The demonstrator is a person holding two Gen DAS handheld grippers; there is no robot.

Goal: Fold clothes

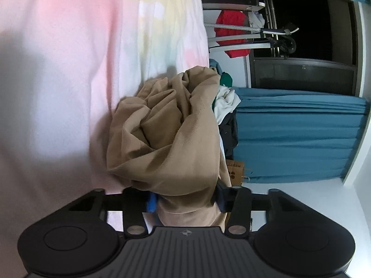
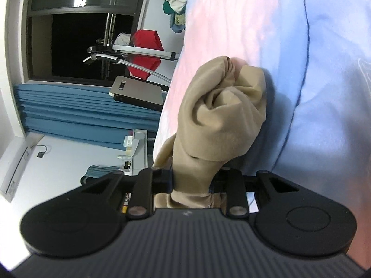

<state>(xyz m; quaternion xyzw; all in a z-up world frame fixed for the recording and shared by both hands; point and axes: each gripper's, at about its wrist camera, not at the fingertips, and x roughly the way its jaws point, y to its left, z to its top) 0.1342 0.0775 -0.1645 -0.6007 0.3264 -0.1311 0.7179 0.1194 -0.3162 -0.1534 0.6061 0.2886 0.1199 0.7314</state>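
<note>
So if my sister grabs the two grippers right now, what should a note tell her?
Left gripper: shut on the tan garment.
Right gripper: shut on the tan garment too.
The cloth is bunched and crumpled in both views, against a pastel tie-dye sheet. More clothes sit in a pile at its edge.
Done: garment picked up by both grippers.
Left: spread it flat, fold it, then probably the pile.

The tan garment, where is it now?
The tan garment is bunched between both grippers, left gripper and right gripper, against the pastel sheet.
</note>
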